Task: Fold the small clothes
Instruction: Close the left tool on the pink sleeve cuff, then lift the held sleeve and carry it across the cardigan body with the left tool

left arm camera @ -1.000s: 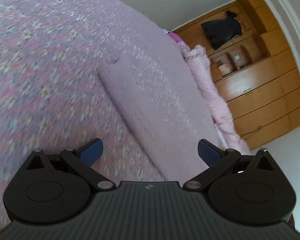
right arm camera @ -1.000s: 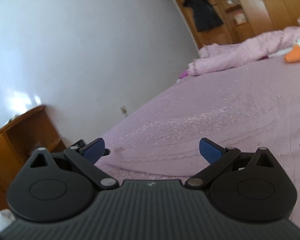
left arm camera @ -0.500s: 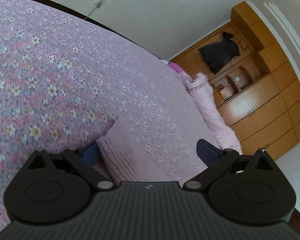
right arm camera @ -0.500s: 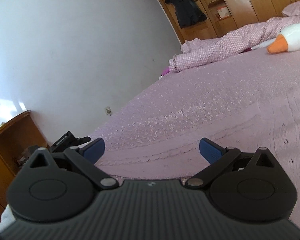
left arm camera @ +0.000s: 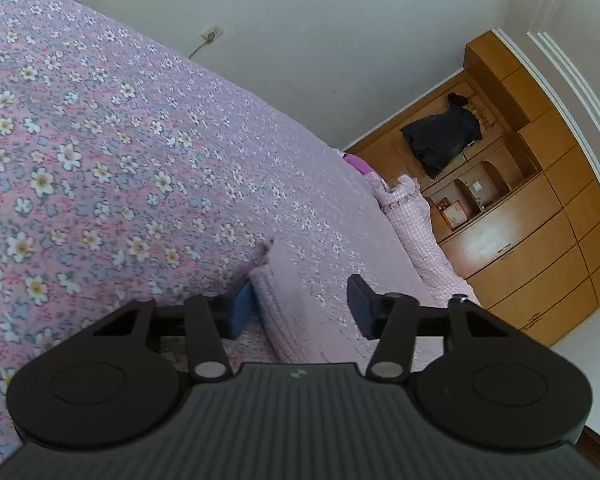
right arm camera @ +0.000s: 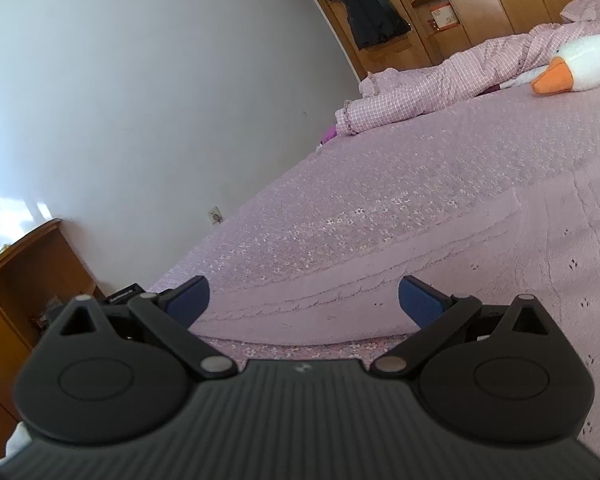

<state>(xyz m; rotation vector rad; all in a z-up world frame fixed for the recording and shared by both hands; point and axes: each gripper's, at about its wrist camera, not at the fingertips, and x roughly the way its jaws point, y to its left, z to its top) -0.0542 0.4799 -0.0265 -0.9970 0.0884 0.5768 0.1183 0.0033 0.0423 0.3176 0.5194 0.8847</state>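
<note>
Both grippers low over the bed, jaws apart.
Left gripper (left arm camera: pixel 300 304) straddles the knit's (left arm camera: pixel 288 312) edge, unclamped; right gripper (right arm camera: pixel 304 300) wide, empty; floral bedspread (left arm camera: pixel 100 152), wardrobe (left arm camera: pixel 540 216).

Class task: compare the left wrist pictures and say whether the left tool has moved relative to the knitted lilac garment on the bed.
Yes. The left tool has moved forward to the knitted lilac garment; its cuff end now lies between the tool's open fingers.
</note>
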